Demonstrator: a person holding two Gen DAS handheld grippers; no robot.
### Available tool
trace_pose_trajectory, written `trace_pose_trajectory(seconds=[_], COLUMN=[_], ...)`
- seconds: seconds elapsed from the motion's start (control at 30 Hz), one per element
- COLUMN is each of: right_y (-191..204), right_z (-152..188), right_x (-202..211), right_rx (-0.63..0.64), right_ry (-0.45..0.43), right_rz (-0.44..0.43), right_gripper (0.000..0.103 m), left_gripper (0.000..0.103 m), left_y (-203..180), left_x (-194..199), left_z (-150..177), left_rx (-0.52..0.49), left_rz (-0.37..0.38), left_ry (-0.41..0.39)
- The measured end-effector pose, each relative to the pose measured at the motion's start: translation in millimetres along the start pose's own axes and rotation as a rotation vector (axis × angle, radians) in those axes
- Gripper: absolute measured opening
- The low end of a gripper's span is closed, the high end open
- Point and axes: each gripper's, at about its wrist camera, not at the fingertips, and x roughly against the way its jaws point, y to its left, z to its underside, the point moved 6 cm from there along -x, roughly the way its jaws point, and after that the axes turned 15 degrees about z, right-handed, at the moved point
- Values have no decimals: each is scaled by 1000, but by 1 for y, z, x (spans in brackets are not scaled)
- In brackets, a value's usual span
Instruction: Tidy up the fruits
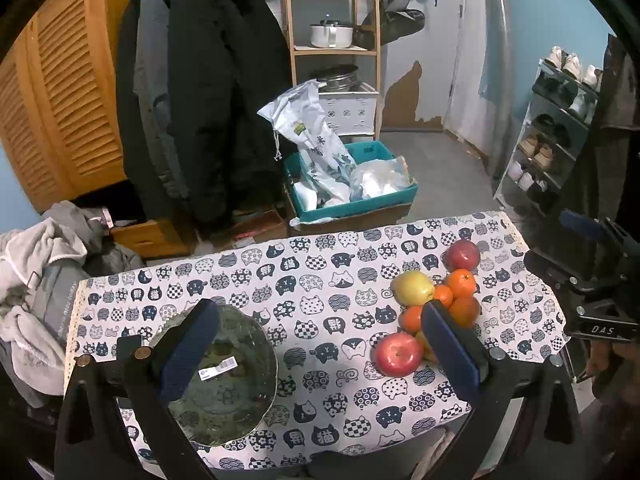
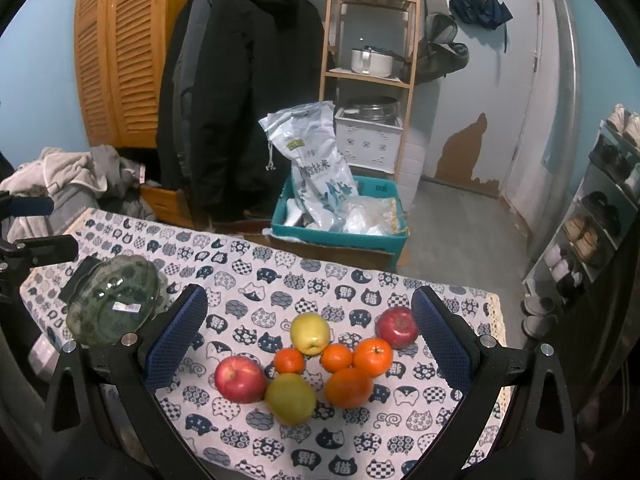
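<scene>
Right fingers [image 2: 440, 344] spread wide, flanking 8 clustered fruits [image 2: 316, 364] below.

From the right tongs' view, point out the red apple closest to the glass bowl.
The red apple at the pile's left edge, beside a yellow apple; the other red apple sits far right, away from the glass bowl.

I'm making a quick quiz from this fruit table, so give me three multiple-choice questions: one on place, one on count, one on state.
1. Where is the glass bowl relative to the fruit pile, seen from the right wrist?
A left B right C underneath
2. How many red apples?
A one B two C four
3. How is the right tool?
A shut on an orange B shut, empty C open

Key: 1 A, the bowl sits apart at the left of the cloth. 2 B, one red apple near, another far. 3 C, its fingers stand wide apart, holding nothing.
</scene>
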Motion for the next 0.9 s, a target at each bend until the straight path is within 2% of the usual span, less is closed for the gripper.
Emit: trace_pose_trajectory(seconds=[0.9], right_y=[-10], right_z=[0], right_x=[-2], right_rx=[-20], right_ry=[7], right_rz=[10], right_gripper=[101], left_gripper=[102], left_y=[2], left_x=[-1], left_z=[1], left_rx=[-1], left_rz=[4], left_ry=[5])
